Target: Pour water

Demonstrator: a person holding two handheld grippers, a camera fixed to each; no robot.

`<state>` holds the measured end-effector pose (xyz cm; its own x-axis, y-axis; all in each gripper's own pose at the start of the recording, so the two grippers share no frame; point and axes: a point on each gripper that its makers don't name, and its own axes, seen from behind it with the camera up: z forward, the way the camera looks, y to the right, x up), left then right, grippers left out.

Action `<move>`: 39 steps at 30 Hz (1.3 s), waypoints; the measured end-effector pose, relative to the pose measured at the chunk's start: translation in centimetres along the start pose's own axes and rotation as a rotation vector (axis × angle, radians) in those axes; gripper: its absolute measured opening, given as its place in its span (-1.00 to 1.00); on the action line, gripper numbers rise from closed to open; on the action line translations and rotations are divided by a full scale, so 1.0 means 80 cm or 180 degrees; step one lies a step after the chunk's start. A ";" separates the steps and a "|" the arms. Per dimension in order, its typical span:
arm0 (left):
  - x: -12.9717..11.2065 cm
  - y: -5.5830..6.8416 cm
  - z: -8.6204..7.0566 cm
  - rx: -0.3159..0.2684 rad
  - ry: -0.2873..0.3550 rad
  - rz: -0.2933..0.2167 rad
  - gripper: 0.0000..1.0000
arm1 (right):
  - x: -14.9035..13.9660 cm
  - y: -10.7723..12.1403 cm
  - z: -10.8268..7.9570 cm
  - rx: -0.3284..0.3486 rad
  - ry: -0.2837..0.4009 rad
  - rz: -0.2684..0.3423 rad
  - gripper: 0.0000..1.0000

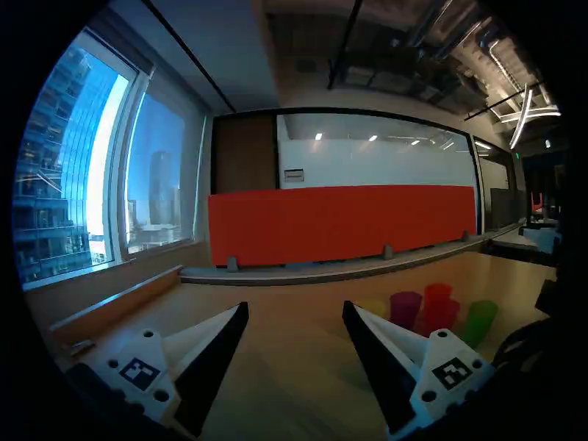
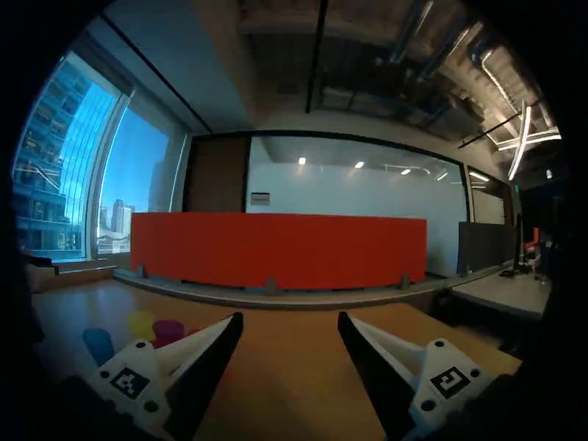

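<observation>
Several coloured plastic cups stand on the wooden table. In the left gripper view, a purple cup (image 1: pixel 405 307), a red cup (image 1: pixel 439 305), a green cup (image 1: pixel 479 322) and a yellow cup (image 1: pixel 373 306) cluster just past my right finger. My left gripper (image 1: pixel 295 316) is open and holds nothing. In the right gripper view, a blue cup (image 2: pixel 98 342), a yellow cup (image 2: pixel 141 323) and a purple cup (image 2: pixel 168 331) sit low at the left, partly behind my left finger. My right gripper (image 2: pixel 290 323) is open with nothing between its fingers.
An orange divider panel (image 1: pixel 342 223) runs along the table's far edge. Large windows (image 1: pixel 81 169) line the left wall. The wooden tabletop (image 2: pixel 294 367) stretches ahead, and another desk (image 2: pixel 507 290) stands at the right.
</observation>
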<state>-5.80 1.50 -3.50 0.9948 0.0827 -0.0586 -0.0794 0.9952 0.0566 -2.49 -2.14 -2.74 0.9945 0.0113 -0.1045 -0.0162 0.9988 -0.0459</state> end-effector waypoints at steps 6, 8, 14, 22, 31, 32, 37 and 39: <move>-0.006 -0.010 0.002 0.0097 0.0055 -0.0054 0.90 | -0.002 0.005 0.000 -0.0035 -0.0036 -0.0045 1.00; -0.011 -0.011 0.003 0.0113 0.0052 -0.0077 0.90 | -0.002 0.007 -0.001 -0.0053 -0.0038 -0.0068 1.00; -0.023 -0.012 0.007 0.0149 0.0068 -0.0123 0.90 | -0.002 0.002 -0.001 -0.0055 -0.0054 -0.0091 1.00; -0.037 -0.006 0.014 0.0130 0.0075 -0.0087 0.90 | 0.002 -0.011 -0.001 -0.0017 -0.0048 -0.0131 1.00; -0.048 -0.002 0.026 0.0093 0.0083 -0.0079 0.90 | -0.001 -0.015 0.003 -0.0010 -0.0082 -0.0130 1.00; -0.050 -0.003 0.027 0.0092 0.0085 -0.0067 0.90 | -0.002 -0.015 0.004 -0.0011 -0.0088 -0.0128 1.00; -0.056 -0.008 0.033 0.0112 0.0081 -0.0014 0.90 | -0.001 -0.012 0.005 -0.0034 -0.0096 -0.0137 1.00; -0.057 -0.011 0.036 0.0125 0.0086 -0.0014 0.90 | -0.001 -0.011 0.005 -0.0041 -0.0096 -0.0137 1.00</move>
<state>-10.07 0.11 -0.45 0.9931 0.0802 -0.0857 -0.0720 0.9929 0.0952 -2.51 -3.02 -2.28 0.9969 -0.0299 -0.0722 0.0254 0.9977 -0.0626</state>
